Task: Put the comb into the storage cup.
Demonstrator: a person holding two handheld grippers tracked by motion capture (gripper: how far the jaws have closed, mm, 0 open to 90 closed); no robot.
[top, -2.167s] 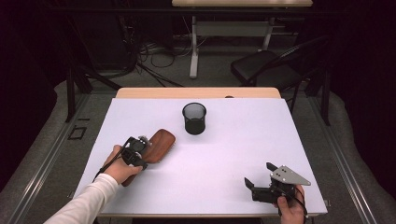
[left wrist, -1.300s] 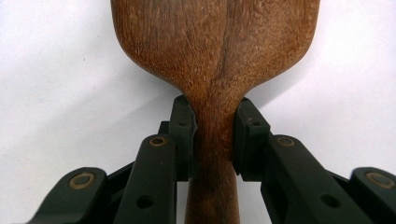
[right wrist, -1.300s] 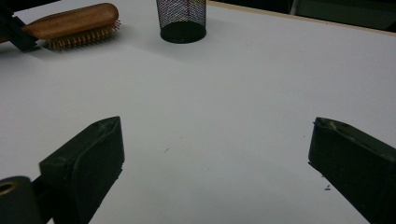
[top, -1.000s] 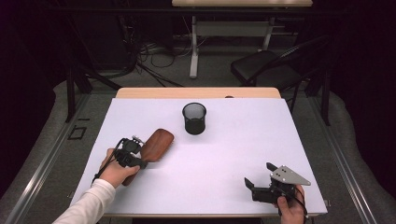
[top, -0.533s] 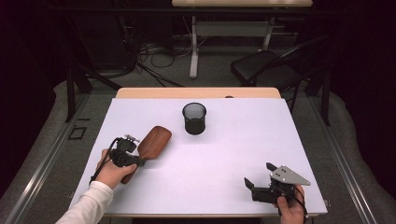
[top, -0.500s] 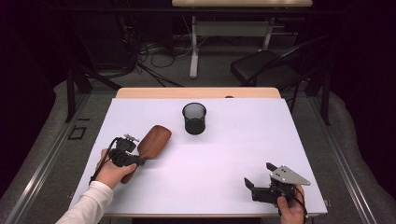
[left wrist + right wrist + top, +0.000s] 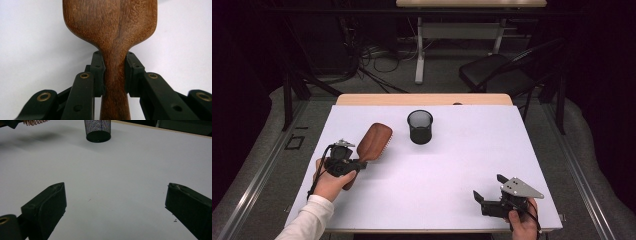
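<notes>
The left tongs (image 7: 358,163), clamped on the neck of the wooden brush (image 7: 373,142) over the bench's (image 7: 452,165) left side, should stay firm and level toward the mesh cup (image 7: 420,127), while the right tongs (image 7: 488,189) rest apart near its front right corner.

The left gripper (image 7: 113,72) has matte black jaws with brass-coloured rivets at the linkage joints and small screw holes in its pads. A black cable trails from it, and the arm behind wears a white sleeve (image 7: 309,220). The right gripper (image 7: 488,192) is black too, with a grey three-cornered plate at its 1 o'clock.
</notes>
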